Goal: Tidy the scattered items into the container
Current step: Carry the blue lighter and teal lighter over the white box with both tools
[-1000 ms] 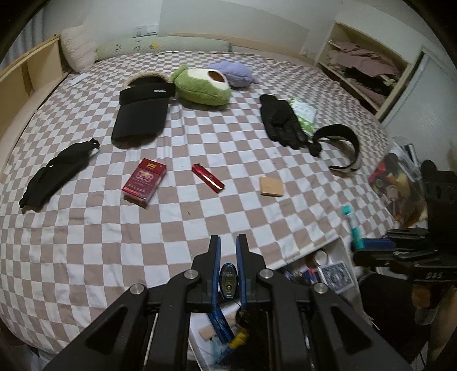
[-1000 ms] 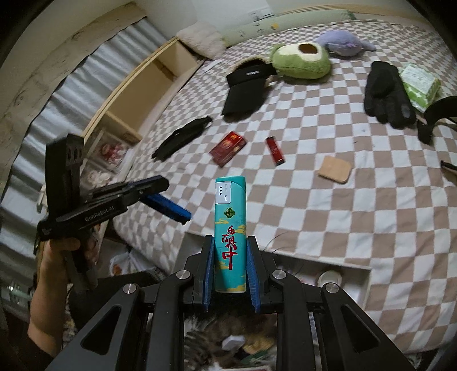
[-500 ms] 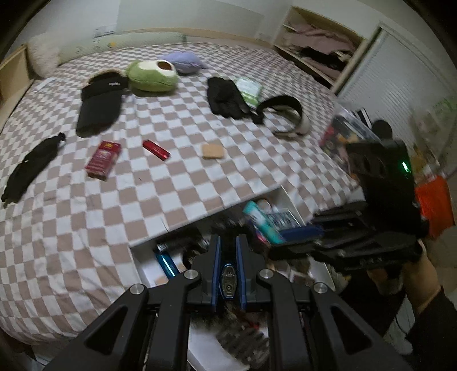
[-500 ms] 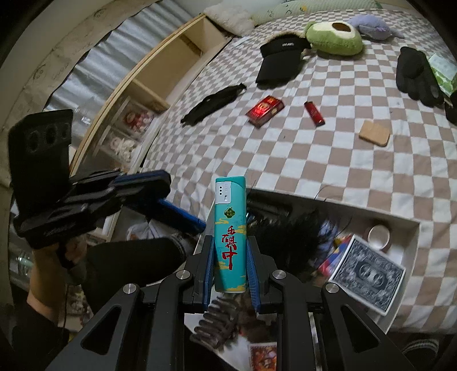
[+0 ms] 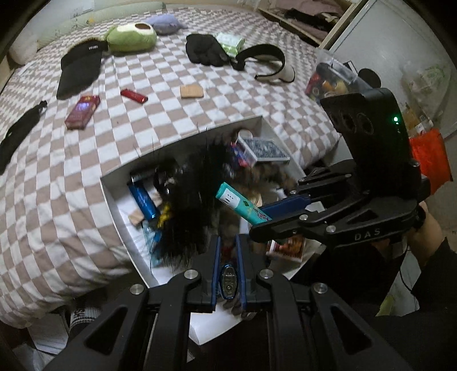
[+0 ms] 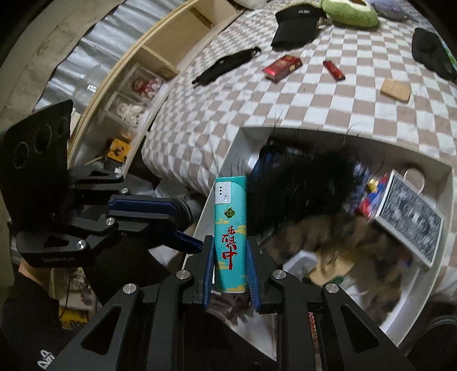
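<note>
Hovering over the white container (image 5: pixel 114 197), both grippers look ready to drop their loads. The left gripper (image 5: pixel 227 264) pinches a small blue lighter (image 5: pixel 227 281), pointing down at the box; the right gripper (image 6: pixel 230 268) clamps a teal lighter (image 6: pixel 230 228), angled in from the side. Next, I'd guess, the jaws part. Farther off, a red lighter (image 5: pixel 133 95) and cigarette pack (image 5: pixel 82 112) wait on the checkered bed (image 5: pixel 57 185).

Teal lighter (image 6: pixel 230 234) in right gripper (image 6: pixel 230 274): red Chinese characters down body, 乐 on top and 中 at bottom (middle one unclear). Same gripper's body in left wrist view: "DAS". Black cap (image 6: pixel 297 24): small white lettering, too small to read. Red pack (image 6: pixel 282 68): print illegible.
</note>
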A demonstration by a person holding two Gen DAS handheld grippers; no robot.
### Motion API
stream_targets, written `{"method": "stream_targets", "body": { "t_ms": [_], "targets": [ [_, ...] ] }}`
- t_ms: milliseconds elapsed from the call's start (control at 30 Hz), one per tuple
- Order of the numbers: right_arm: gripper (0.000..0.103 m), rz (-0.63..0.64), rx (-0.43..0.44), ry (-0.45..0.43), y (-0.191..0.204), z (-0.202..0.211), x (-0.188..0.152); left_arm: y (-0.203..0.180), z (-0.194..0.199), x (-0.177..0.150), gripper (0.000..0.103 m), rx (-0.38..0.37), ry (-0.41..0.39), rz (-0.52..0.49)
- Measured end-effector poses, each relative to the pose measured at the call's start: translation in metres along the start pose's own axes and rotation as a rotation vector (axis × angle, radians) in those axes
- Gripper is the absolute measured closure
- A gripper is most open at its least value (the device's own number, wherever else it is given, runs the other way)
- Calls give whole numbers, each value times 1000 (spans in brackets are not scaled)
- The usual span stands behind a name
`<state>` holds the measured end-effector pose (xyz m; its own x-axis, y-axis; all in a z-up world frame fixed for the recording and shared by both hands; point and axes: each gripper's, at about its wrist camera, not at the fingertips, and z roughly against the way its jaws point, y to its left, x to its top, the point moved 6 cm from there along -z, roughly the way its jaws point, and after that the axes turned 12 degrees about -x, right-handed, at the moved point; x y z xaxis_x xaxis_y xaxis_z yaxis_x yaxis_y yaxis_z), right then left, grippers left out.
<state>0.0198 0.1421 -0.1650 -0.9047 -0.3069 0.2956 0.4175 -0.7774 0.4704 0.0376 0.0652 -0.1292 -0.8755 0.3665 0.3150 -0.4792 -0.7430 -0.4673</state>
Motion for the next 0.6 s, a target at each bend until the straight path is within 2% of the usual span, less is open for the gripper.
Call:
{"method": "stream_targets", "body": {
  "t_ms": [367,600],
  "targets": [
    [81,19,0,91,10,-24,-31,20,-29,-26,92,57,115,4],
    [81,15,-10,106,10,-27,-34,24,-33,-30,92,51,119,14]
  ]
}}
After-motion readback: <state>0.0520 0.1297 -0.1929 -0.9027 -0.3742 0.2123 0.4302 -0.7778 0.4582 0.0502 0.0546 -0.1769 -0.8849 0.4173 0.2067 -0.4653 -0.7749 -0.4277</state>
